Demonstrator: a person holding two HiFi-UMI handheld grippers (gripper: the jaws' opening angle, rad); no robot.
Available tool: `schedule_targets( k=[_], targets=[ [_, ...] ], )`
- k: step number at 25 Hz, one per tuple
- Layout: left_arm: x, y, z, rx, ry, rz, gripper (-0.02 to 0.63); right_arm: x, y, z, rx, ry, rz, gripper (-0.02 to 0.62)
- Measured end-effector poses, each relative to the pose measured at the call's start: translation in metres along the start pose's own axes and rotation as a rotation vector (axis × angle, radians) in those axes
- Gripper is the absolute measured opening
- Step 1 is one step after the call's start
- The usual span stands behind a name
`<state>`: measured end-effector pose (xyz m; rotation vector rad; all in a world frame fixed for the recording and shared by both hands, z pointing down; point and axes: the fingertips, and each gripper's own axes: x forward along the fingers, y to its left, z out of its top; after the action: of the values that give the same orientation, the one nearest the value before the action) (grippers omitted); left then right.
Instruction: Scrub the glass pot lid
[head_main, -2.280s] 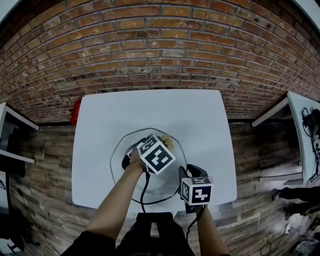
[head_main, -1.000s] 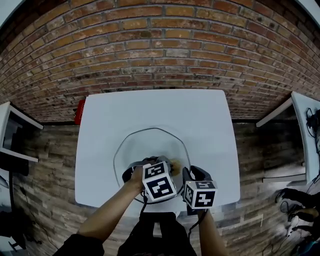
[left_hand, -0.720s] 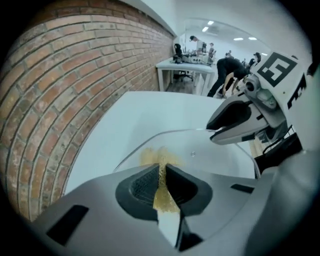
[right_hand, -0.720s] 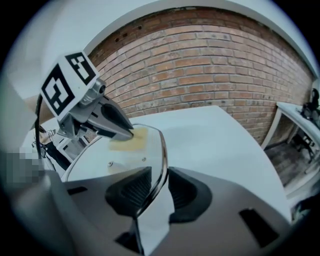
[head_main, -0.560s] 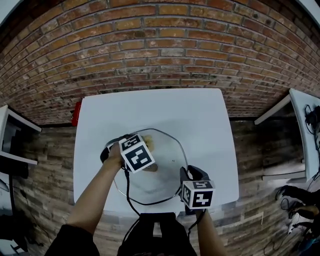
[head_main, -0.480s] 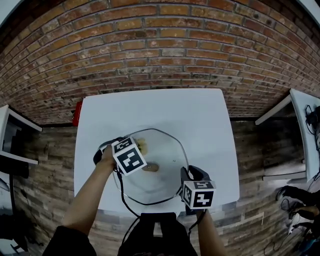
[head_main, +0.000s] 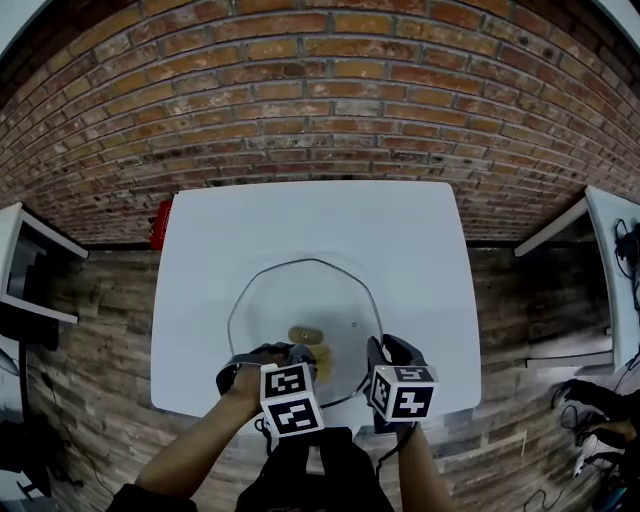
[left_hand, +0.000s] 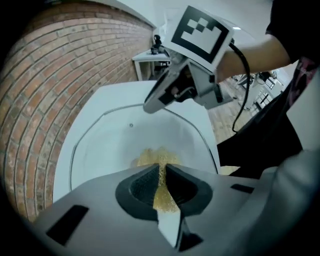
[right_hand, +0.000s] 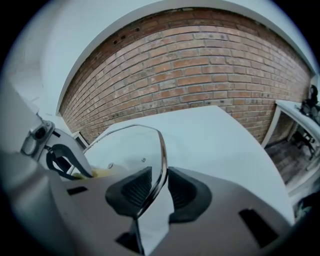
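My left gripper (left_hand: 161, 180), its jaws pinched narrow on a golden scrubber (left_hand: 156, 159), has just swept from the far left of the glass lid (head_main: 300, 290) back to its near edge, so the scrubbing looks well under way. That hand points steeply down at the glass. My right gripper (right_hand: 159, 187), unmoved, clamps the lid's near-right rim, steadying it on the white surface (head_main: 400, 230).
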<state>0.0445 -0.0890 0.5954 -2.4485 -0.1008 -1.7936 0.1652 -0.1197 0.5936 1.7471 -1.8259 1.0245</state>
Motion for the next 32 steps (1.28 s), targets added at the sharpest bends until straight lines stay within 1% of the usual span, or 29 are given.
schedule_targets(
  k=[1,3,6,8,10,13,17,21,25,27,29,32],
  targets=[
    [0.004,0.008,0.012,0.008,-0.016,0.018,0.044,0.000,0.000,0.000,0.001,-0.001,0.000,0.110],
    [0.011,0.036,0.029,0.011,-0.022,0.067,0.043,0.001,0.001,0.001,0.004,-0.002,0.001,0.110],
    [0.016,0.090,0.044,-0.037,-0.023,0.139,0.043,0.003,0.002,0.002,0.005,-0.005,0.011,0.110],
    [0.016,0.116,0.057,-0.062,-0.048,0.156,0.044,0.004,0.002,0.002,0.001,-0.004,0.023,0.110],
    [0.016,0.124,0.071,-0.038,-0.064,0.149,0.043,0.003,0.001,0.003,-0.003,-0.004,0.033,0.110],
    [0.015,0.109,0.086,0.028,-0.075,0.130,0.043,0.000,-0.002,0.004,-0.002,-0.016,0.040,0.110],
    [0.015,0.071,0.092,0.076,-0.110,0.076,0.044,-0.004,-0.006,0.004,0.016,-0.029,0.058,0.110],
    [0.009,0.031,0.076,0.068,-0.103,-0.001,0.043,-0.003,-0.009,0.004,0.049,-0.045,0.066,0.110],
    [-0.002,-0.020,0.055,0.120,-0.089,-0.103,0.043,-0.001,-0.011,0.008,0.058,-0.055,0.054,0.096],
    [-0.008,-0.042,0.038,0.138,-0.061,-0.144,0.043,0.001,-0.009,0.009,0.048,-0.050,0.051,0.091],
    [-0.014,-0.050,0.012,0.142,0.000,-0.150,0.043,0.003,-0.008,0.008,0.042,-0.044,0.050,0.087],
    [-0.019,-0.033,-0.041,0.093,0.125,-0.125,0.044,0.003,-0.008,0.007,0.039,-0.044,0.049,0.087]
  ],
)
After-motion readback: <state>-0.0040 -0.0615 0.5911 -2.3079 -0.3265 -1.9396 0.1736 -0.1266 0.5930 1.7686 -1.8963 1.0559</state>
